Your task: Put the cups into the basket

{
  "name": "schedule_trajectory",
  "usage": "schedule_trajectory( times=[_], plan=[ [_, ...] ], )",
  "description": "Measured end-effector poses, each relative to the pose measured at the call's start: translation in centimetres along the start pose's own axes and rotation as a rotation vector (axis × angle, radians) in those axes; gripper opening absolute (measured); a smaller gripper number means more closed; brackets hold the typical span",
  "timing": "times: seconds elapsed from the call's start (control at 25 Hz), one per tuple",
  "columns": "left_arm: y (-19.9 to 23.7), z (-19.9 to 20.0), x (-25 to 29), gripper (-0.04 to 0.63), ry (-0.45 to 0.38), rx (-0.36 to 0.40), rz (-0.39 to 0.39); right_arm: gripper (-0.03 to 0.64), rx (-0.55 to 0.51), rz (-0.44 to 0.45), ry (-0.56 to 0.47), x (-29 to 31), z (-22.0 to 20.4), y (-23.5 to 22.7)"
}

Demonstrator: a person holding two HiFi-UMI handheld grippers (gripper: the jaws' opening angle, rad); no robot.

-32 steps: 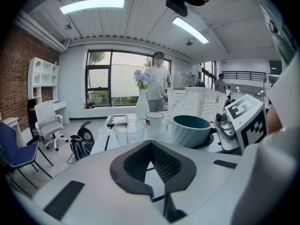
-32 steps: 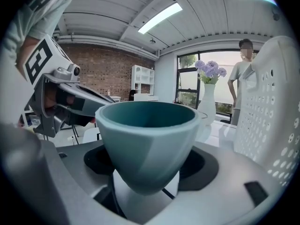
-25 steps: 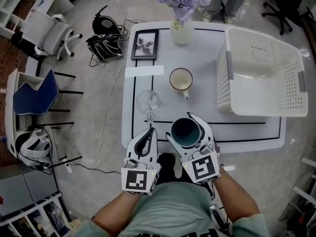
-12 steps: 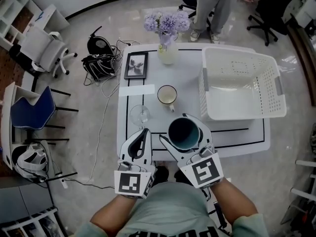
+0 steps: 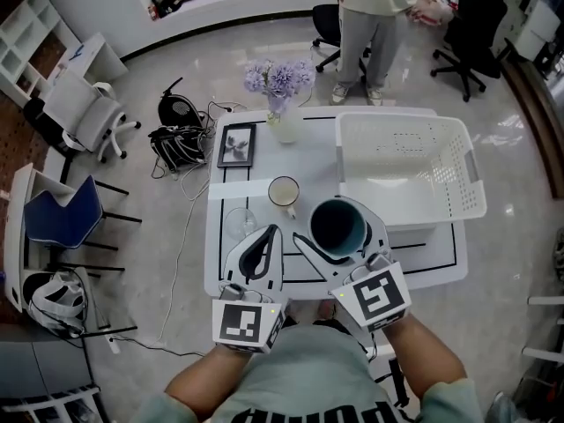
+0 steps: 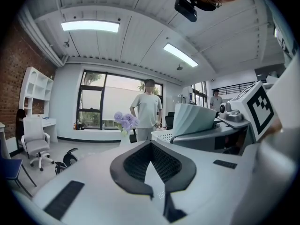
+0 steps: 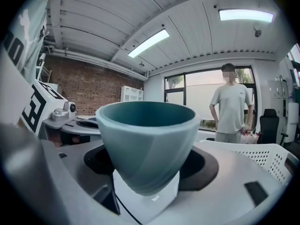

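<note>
A teal cup (image 5: pixel 337 226) (image 7: pixel 146 144) is held upright in the air, with my right gripper (image 5: pixel 336 229) (image 7: pixel 147 182) shut on its lower body. In the head view it hangs over the table's near edge, just left of the white basket's (image 5: pixel 407 203) front corner. The basket's inside looks bare. A white mug (image 5: pixel 284 191) with a tan rim stands mid-table, and a clear glass (image 5: pixel 239 223) stands to its left. My left gripper (image 5: pixel 267 234) (image 6: pixel 151 146) is shut on nothing, raised beside the right one above the glass's side of the table.
On the white table (image 5: pixel 264 161) stand a vase of purple flowers (image 5: pixel 280 104) and a picture frame (image 5: pixel 236 144) at the far left. A person (image 5: pixel 372 11) stands beyond the table. Office chairs (image 5: pixel 79 113) and a cable bundle (image 5: pixel 176 135) are on the floor to the left.
Both grippers have risen together, the right one carrying the teal cup up; the table looks smaller below. The cup now sits nearer the basket's front corner in the head view.
</note>
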State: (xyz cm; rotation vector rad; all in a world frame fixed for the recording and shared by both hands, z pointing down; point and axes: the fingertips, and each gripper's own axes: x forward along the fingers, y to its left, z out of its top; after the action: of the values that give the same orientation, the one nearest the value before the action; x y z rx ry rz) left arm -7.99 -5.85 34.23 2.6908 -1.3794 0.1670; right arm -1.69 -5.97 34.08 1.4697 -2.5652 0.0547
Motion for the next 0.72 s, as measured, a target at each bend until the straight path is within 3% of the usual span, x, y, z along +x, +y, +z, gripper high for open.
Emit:
schedule_trajectory(
  times=[0.4, 0.72],
  plan=[
    [-3.8, 3.0, 3.2, 0.000, -0.039, 0.026, 0.013, 0.359, 0.006, -0.028, 0.000, -3.2, 1.0, -5.4],
    [-5.4, 3.7, 5.7, 0.002, -0.025, 0.049, -0.063, 0.359, 0.017, -0.114, 0.020, -3.3, 0.5, -8.5]
  ],
)
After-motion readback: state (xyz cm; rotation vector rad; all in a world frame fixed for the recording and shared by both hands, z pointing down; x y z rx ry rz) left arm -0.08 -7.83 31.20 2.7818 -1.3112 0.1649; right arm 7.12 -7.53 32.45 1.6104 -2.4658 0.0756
